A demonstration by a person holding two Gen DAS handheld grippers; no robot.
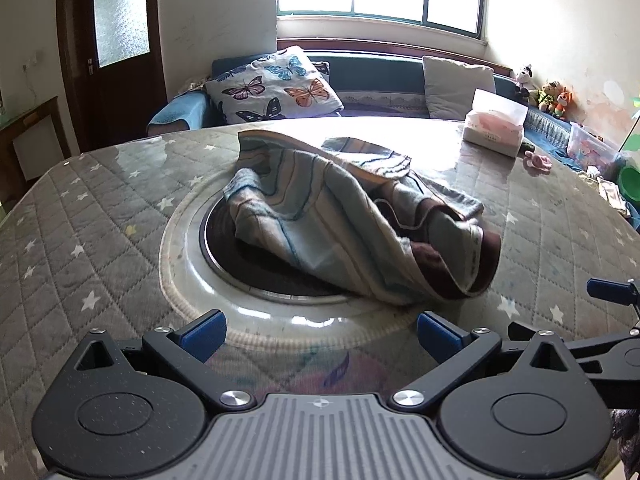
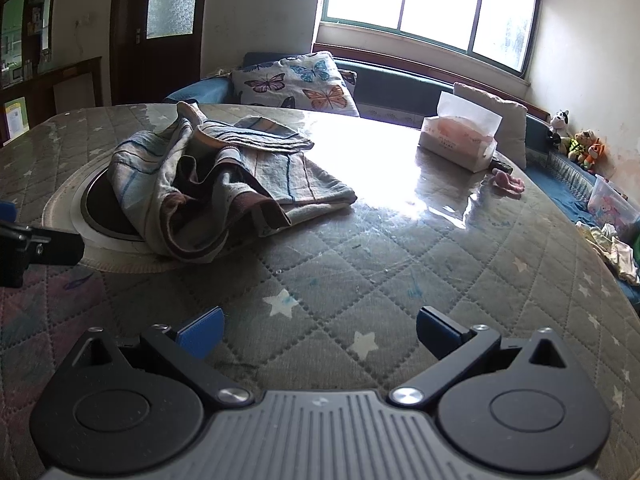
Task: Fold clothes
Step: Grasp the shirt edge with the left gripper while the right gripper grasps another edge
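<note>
A crumpled striped cloth [image 1: 340, 216], light blue with brown bands, lies in a heap on the quilted star-pattern table [image 1: 80, 240], partly over a dark round inset [image 1: 240, 256]. In the right wrist view the same cloth [image 2: 216, 184] sits to the upper left. My left gripper [image 1: 320, 336] is open, a short way in front of the cloth, with nothing between its blue pads. My right gripper [image 2: 320, 330] is open too, over bare table to the right of the cloth. Part of the right gripper shows at the right edge of the left wrist view.
A tissue box [image 2: 460, 140] and a small pink item [image 2: 508, 182] lie on the far right of the table. Behind it runs a sofa with a butterfly cushion [image 1: 276, 88], a grey cushion [image 1: 456, 84], and stuffed toys [image 1: 548, 96]. A plastic box [image 2: 612, 204] and loose clothes are at right.
</note>
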